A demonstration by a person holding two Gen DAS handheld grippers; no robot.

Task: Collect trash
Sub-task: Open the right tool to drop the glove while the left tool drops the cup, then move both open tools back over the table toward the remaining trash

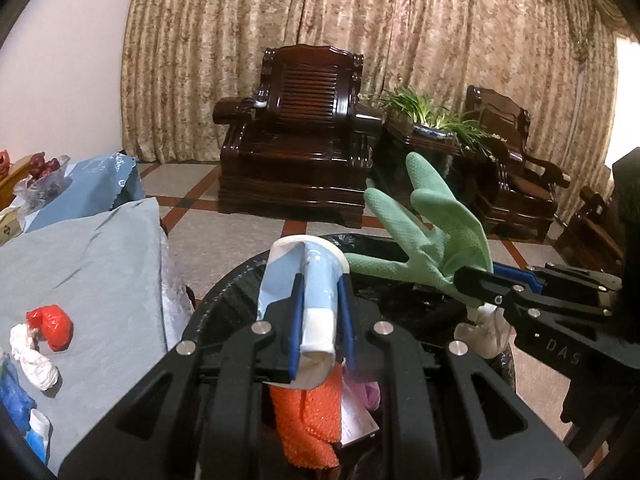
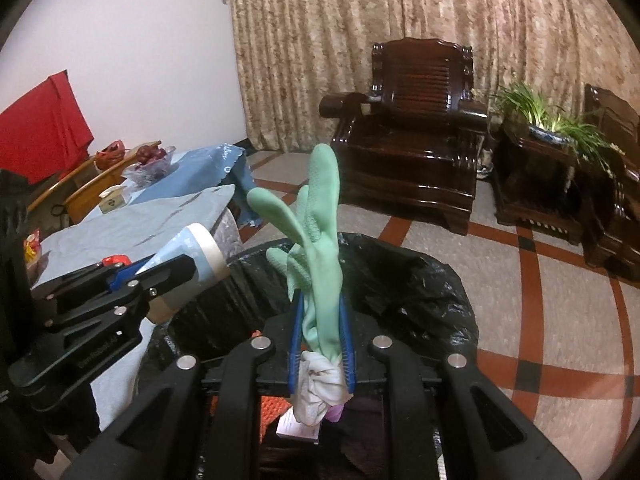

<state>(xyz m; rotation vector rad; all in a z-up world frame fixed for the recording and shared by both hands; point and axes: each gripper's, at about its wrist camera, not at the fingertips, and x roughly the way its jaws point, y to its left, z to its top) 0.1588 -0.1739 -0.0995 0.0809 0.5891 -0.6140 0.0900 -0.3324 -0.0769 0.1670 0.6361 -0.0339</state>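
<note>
The left gripper point(image 1: 320, 320) has its jaws clamped on a crushed paper cup point(image 1: 308, 280); the right gripper point(image 2: 320, 336) pinches a green rubber glove point(image 2: 318, 240). Both hang above the black-lined bin point(image 2: 420, 280). Released carelessly, the floppy glove could snag the rim beyond the jaws.
</note>
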